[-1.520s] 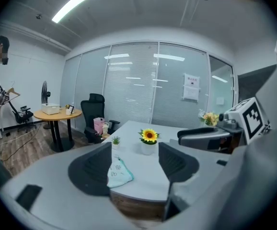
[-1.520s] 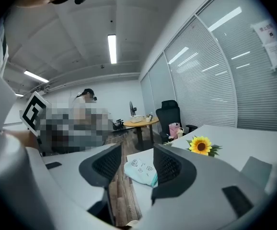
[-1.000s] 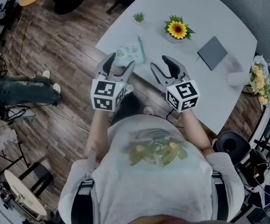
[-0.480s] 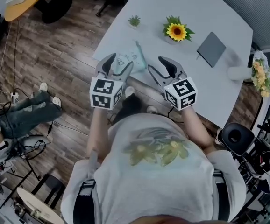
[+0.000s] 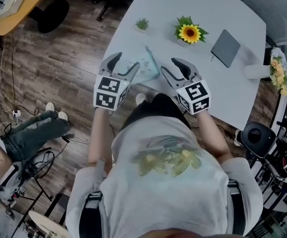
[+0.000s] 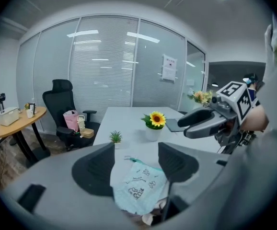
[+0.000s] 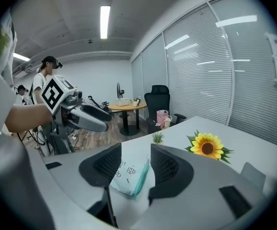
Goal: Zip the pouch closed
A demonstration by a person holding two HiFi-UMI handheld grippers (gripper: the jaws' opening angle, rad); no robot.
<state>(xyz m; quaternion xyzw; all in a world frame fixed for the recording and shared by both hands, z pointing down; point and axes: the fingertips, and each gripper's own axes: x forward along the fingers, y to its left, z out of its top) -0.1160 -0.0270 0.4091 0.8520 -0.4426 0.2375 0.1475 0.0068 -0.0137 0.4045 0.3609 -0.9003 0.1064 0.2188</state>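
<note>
We are holding both grippers up over the near edge of the white table (image 5: 183, 4), and we are taking the sunflower (image 5: 188, 32) in its white pot as our mark. The pouch (image 5: 146, 66) is lying flat on the table, on our side of the sunflower and off to its left, close to the table's edge. It is pale mint with small dark drawings, and a teal strip is running along the side facing the sunflower. We are not able to tell whether the zip is drawn shut.

The left gripper (image 5: 125, 63) is hovering left of the sunflower, farther from it than the pouch. Its fingers are standing wide apart and closing on nothing. In the left gripper view the pouch is showing through the gap between them, and we cannot tell whether either finger is touching it. The right gripper (image 5: 168, 64) is hanging nearer the sunflower, just on our side of it. Its fingers are also spread apart and empty, with the pouch showing in the gap in the right gripper view.

A small green plant (image 5: 142, 24) is standing left of the sunflower, and a dark notebook (image 5: 226, 47) is lying right of the sunflower, both apart from it
</note>
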